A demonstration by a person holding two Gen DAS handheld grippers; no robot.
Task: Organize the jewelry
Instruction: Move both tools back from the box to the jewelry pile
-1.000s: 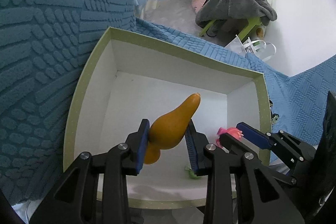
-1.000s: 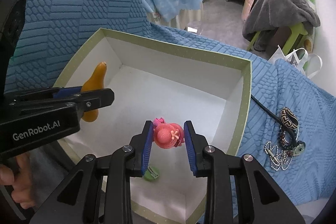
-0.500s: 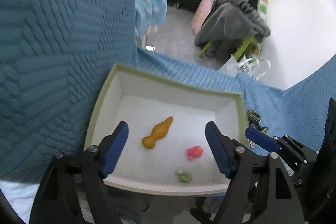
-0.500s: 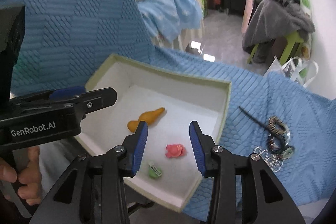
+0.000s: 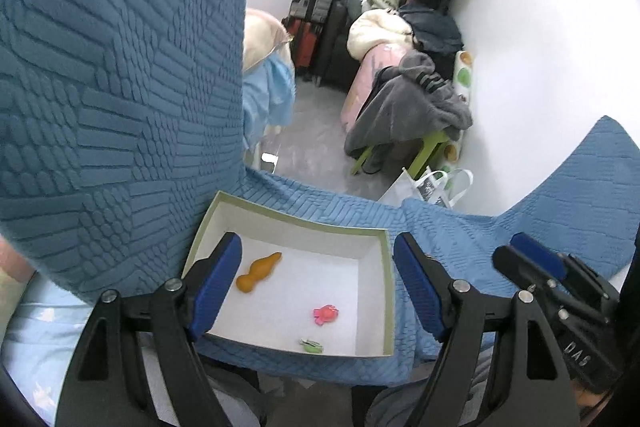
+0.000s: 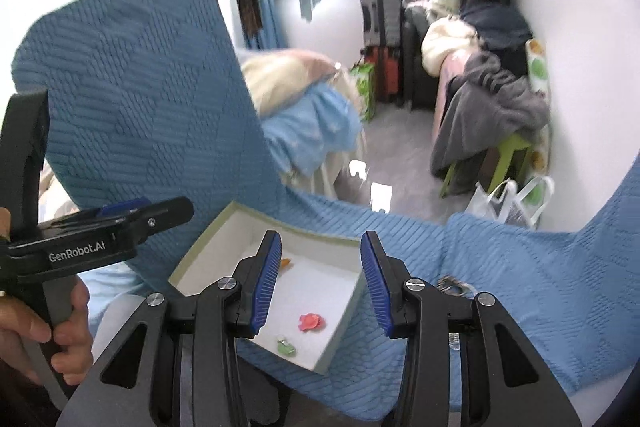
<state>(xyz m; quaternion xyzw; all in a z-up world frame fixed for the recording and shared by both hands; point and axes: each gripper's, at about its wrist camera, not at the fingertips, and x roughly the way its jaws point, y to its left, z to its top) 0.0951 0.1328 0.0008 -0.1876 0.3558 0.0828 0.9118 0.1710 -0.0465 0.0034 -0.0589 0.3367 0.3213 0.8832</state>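
Both your grippers, left [image 5: 318, 287] and right [image 6: 320, 281], have just let go and lifted with jaws apart and empty, leaving the orange gourd-shaped piece [image 5: 258, 271] and pink charm [image 5: 325, 314] inside the box [image 5: 386, 291], so two more pieces are sorted.

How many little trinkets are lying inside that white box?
3. An orange gourd-shaped piece lies toward the back left of the box, a pink one nearer the middle right, and a small green one by the front wall. Nothing seems hidden.

Bright window glare, fisheye-bent dark corners, slight blur.
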